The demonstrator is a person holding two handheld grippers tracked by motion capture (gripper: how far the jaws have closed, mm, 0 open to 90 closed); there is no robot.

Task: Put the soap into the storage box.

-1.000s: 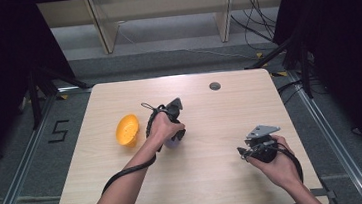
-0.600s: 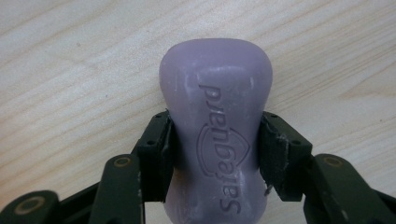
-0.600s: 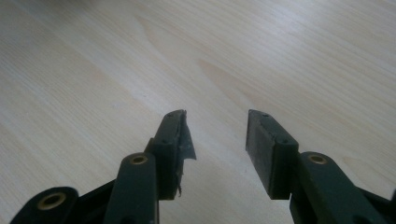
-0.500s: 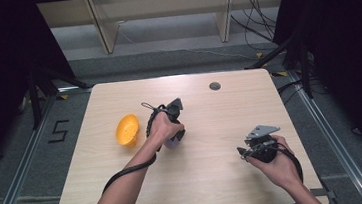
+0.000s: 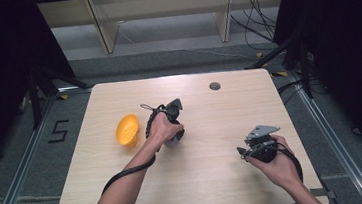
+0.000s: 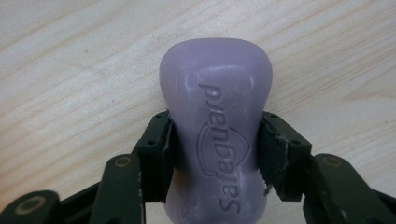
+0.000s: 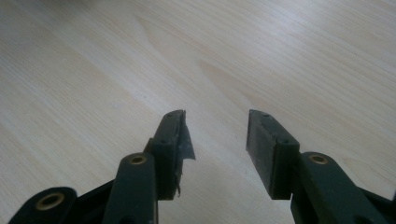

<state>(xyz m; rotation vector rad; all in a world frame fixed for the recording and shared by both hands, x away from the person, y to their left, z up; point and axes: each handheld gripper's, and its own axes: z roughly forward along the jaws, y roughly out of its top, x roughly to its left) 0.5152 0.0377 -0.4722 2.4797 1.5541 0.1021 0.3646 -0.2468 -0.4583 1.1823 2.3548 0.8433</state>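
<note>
**Left tongs clamp soap bar**

Left gripper (image 6: 215, 149) jaws squeeze the narrow waist of a purple soap bar (image 6: 215, 126), which lies flat on the table (image 5: 217, 189). Soap sits just right of the orange bowl (image 5: 127, 130), apart from it. Right gripper (image 7: 215, 140) jaws spread, nothing between them, over bare wood, well right of the bowl.

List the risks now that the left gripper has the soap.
The left gripper pinches the soap at its narrow waist on smooth sides; it may slip or tilt when lifted. The orange dish lies close beside it, so a sideways swing could knock it.
</note>
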